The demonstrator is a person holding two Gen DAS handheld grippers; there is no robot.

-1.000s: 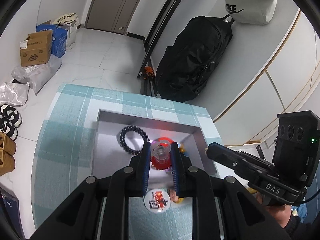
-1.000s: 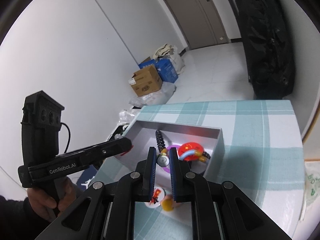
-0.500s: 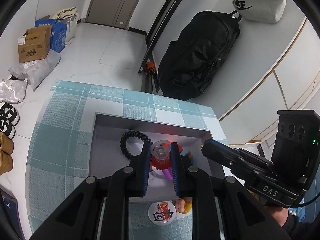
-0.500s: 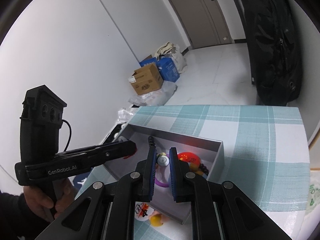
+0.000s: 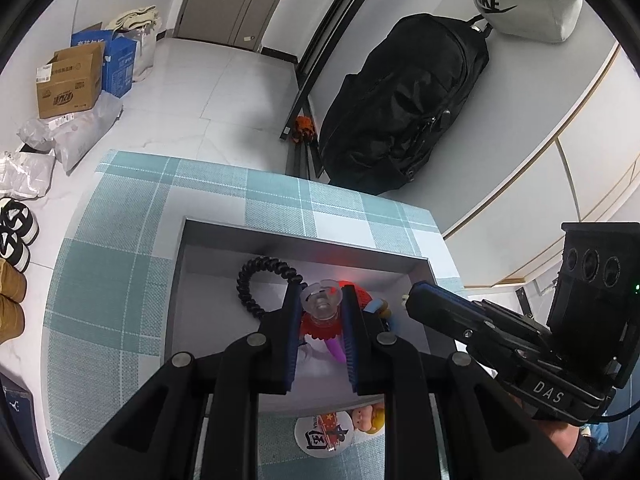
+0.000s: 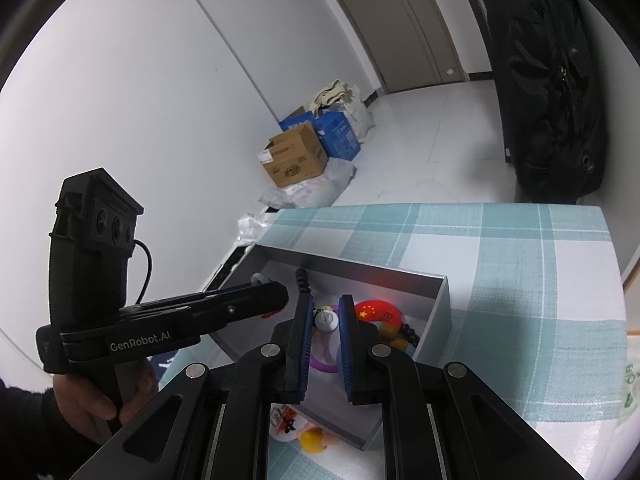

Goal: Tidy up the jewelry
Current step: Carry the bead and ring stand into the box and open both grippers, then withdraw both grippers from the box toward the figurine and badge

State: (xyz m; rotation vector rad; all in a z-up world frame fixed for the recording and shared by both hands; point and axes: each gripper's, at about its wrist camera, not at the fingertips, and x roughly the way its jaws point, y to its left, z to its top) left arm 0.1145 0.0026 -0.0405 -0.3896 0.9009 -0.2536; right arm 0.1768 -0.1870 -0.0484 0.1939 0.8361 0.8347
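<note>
Most jewelry already lies in the gray box (image 5: 304,240): a black bracelet (image 5: 256,280), a purple ring (image 6: 320,362). The left gripper (image 5: 322,308) pinches a clear piece (image 5: 322,300) and the right gripper (image 6: 325,320) a white bead (image 6: 326,320), both above the box. A badge (image 5: 324,434) and small figure (image 5: 370,420) remain on the surface (image 5: 120,280).

You have a teal-and-white plaid tablecloth (image 5: 120,264) under a plain grey rectangular tray (image 5: 178,280). In the tray you see a black beaded bracelet (image 5: 256,280), a red round piece with yellow stars (image 6: 376,312) and a purple ring (image 6: 322,364). Beside the tray lie a white round badge with red and black marks (image 5: 324,432) and a small yellow-and-pink figure (image 5: 370,420). Your black grippers carry blue pads (image 5: 294,340). Off the table: a brown cardboard box (image 5: 68,84), a blue box (image 5: 118,60), a black backpack (image 5: 400,96).
</note>
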